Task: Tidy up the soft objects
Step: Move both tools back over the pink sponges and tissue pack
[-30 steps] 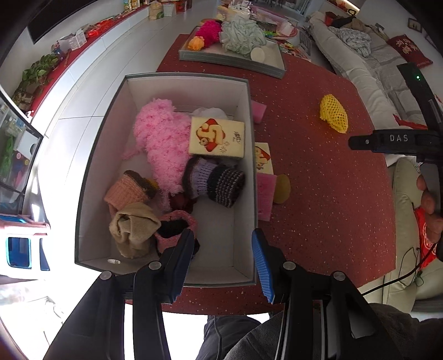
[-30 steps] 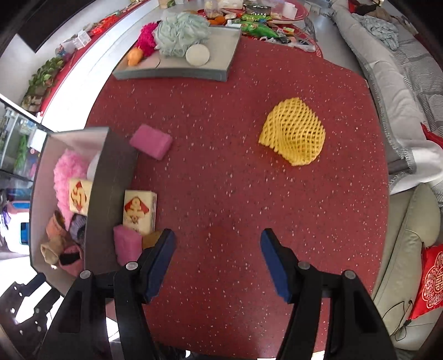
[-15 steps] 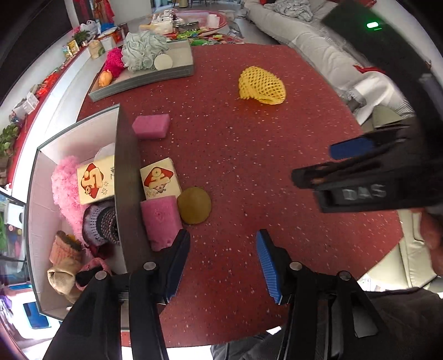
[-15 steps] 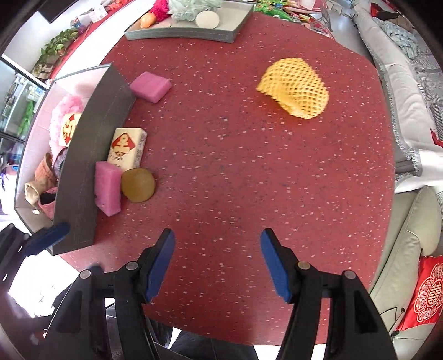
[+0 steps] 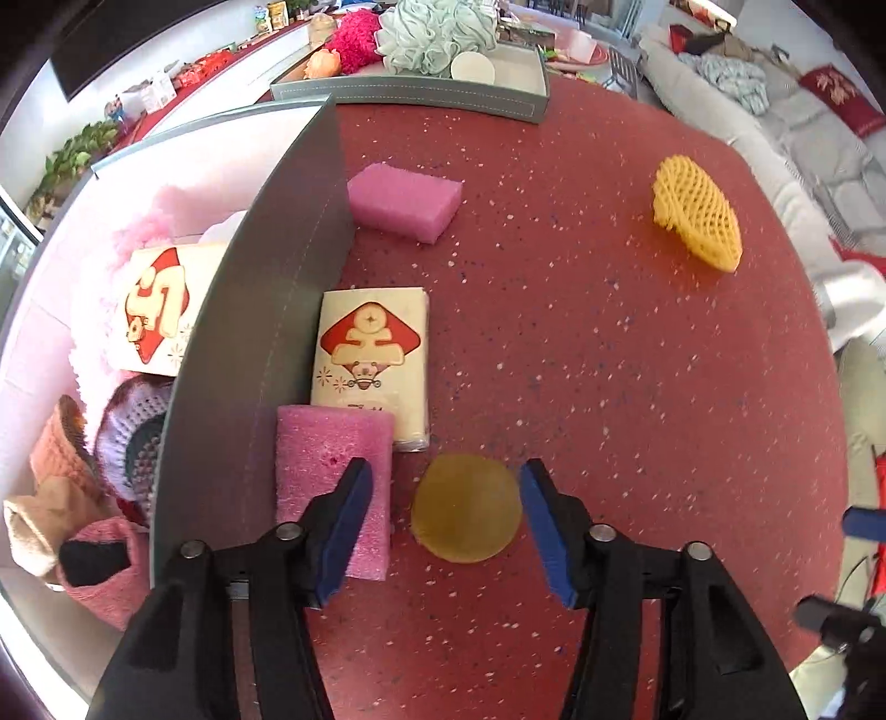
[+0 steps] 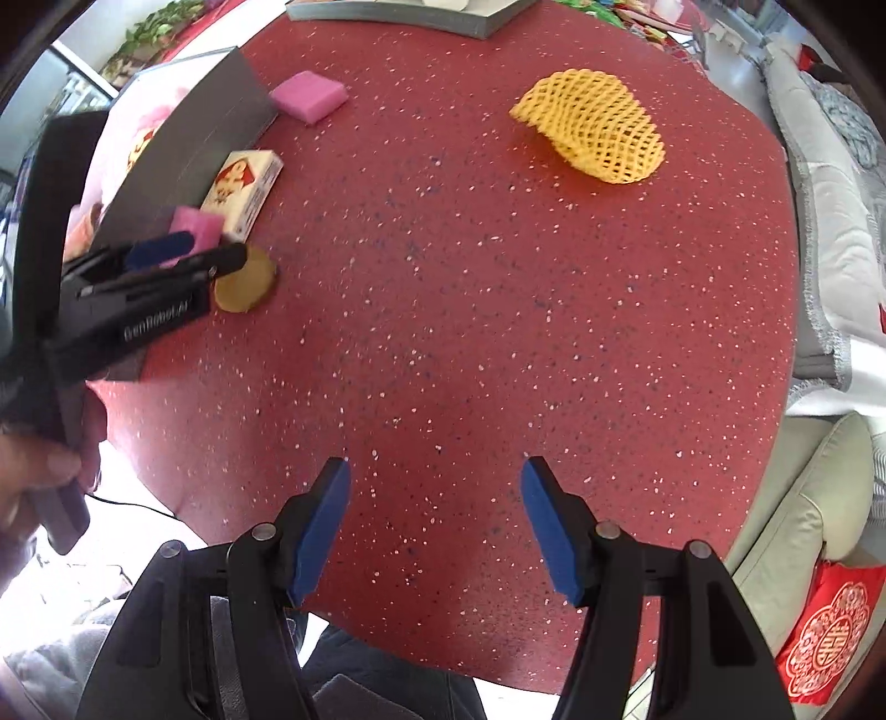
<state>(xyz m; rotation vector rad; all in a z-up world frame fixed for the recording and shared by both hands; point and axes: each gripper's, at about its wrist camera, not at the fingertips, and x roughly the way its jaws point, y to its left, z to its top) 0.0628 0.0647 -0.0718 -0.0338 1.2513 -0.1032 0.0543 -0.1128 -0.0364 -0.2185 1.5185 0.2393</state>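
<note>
We take the grey box [image 5: 260,332] as our landmark; it stands at the left edge of the red speckled table [image 5: 609,387]. Inside it lie a fluffy pink piece [image 5: 160,221], a printed tissue pack [image 5: 158,310] and several knitted items [image 5: 127,432]. Beyond the box's far end sits a grey tray [image 5: 410,99] carrying a pale green bath puff [image 5: 437,33]. Far across the table from the box rests a yellow foam net [image 5: 698,213].

Against the box's outer wall, near its far corner, we see a pink sponge [image 5: 404,202]. Further along that wall lies a second tissue pack [image 5: 374,354], touching the wall, and next to it a second pink sponge [image 5: 332,476], also against the wall. Just beside that sponge, away from the box, sits a round tan pad [image 5: 468,507].

Our left gripper [image 5: 443,487] hangs over the tan pad, its jaws widening, one finger over the nearer sponge, the pad between them and not squeezed. Our right gripper [image 6: 434,487] hovers well away from the box above bare table, jaws spread and holding nothing.
</note>
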